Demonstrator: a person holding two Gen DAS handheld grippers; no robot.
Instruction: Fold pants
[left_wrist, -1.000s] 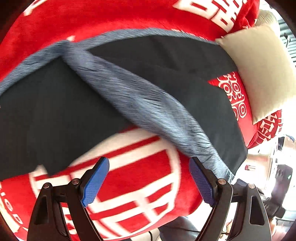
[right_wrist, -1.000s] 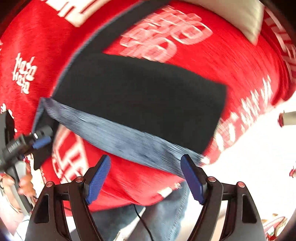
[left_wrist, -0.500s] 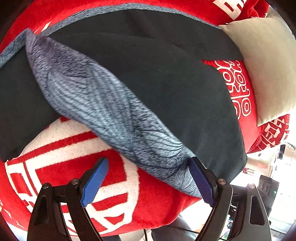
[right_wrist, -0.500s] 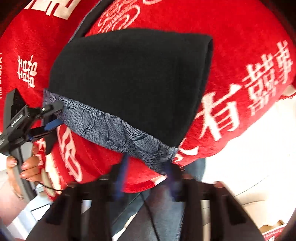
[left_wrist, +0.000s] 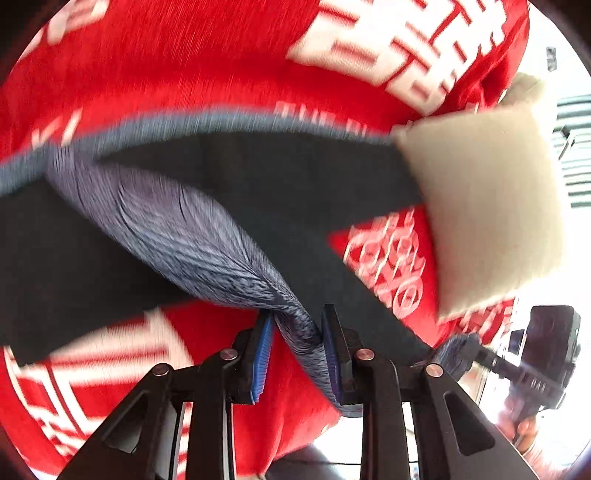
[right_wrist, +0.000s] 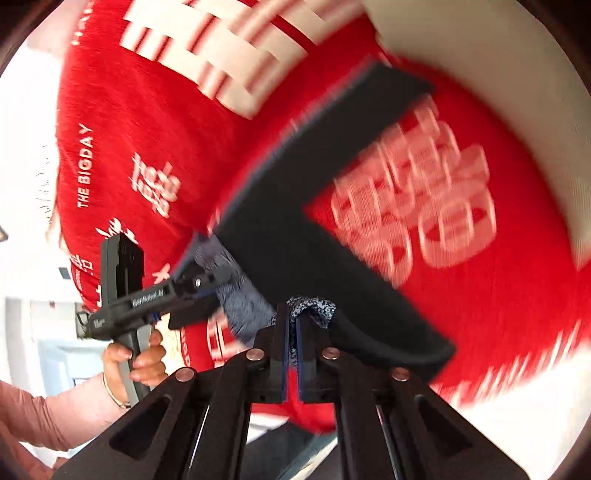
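The dark pants with a blue-grey patterned waistband lie on a red blanket. My left gripper is shut on the waistband, which bunches between its blue pads. My right gripper is shut on the other end of the waistband, with the dark pants stretching away from it. The left gripper also shows in the right wrist view, and the right gripper in the left wrist view, both gripping the same edge. The views are motion-blurred.
The red blanket with white lettering covers the bed. A beige pillow lies at the right, overlapping a pant leg end. The bed edge is close below the grippers. The person's left hand and pink sleeve show at lower left.
Both grippers were open near the waistband edge; both have closed on it. The waistband is now pulled up and bunched between the jaws.
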